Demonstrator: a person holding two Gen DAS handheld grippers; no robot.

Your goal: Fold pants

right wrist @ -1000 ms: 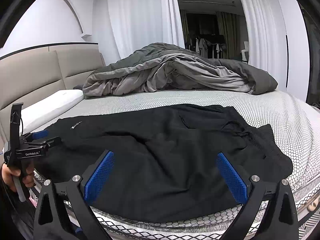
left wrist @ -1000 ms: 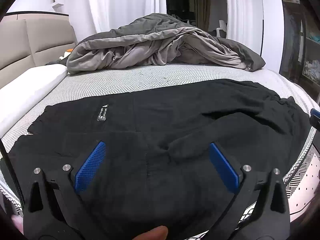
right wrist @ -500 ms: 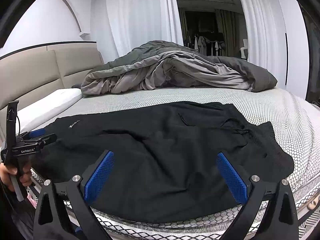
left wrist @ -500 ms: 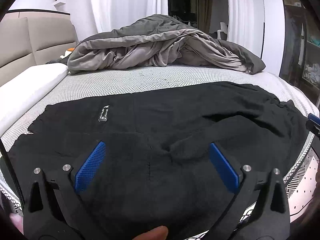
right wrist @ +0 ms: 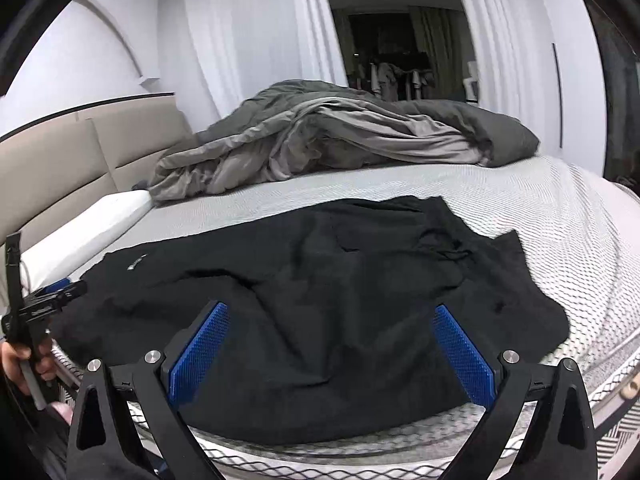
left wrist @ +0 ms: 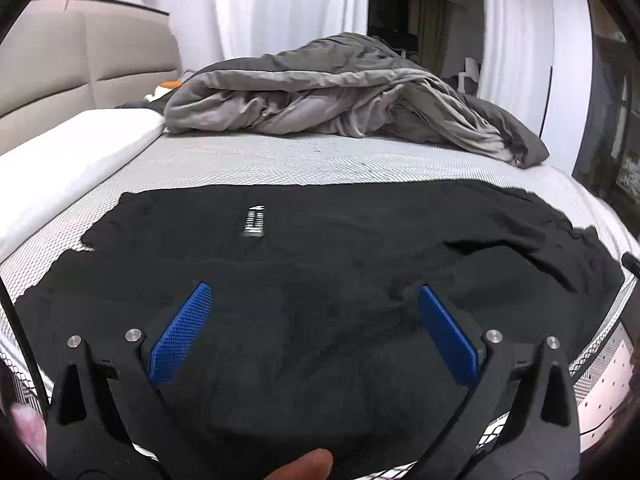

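Black pants (left wrist: 320, 272) lie spread across the near part of the bed, with a small white label (left wrist: 254, 222) on the upper left. They also show in the right wrist view (right wrist: 328, 288), rumpled at the right end. My left gripper (left wrist: 316, 300) is open and empty, just above the pants near the bed's front edge. My right gripper (right wrist: 330, 320) is open and empty over the pants' near edge. The left gripper also shows at the far left of the right wrist view (right wrist: 64, 292).
A grey duvet (left wrist: 340, 92) is heaped at the back of the bed. A white pillow (left wrist: 68, 160) and a beige headboard (left wrist: 80, 68) are on the left. The patterned mattress (right wrist: 560, 216) edge runs along the front. White curtains hang behind.
Both grippers have tilted slightly; the views show a little more of the room above the bed. The pants have not moved. Both grippers stay open.
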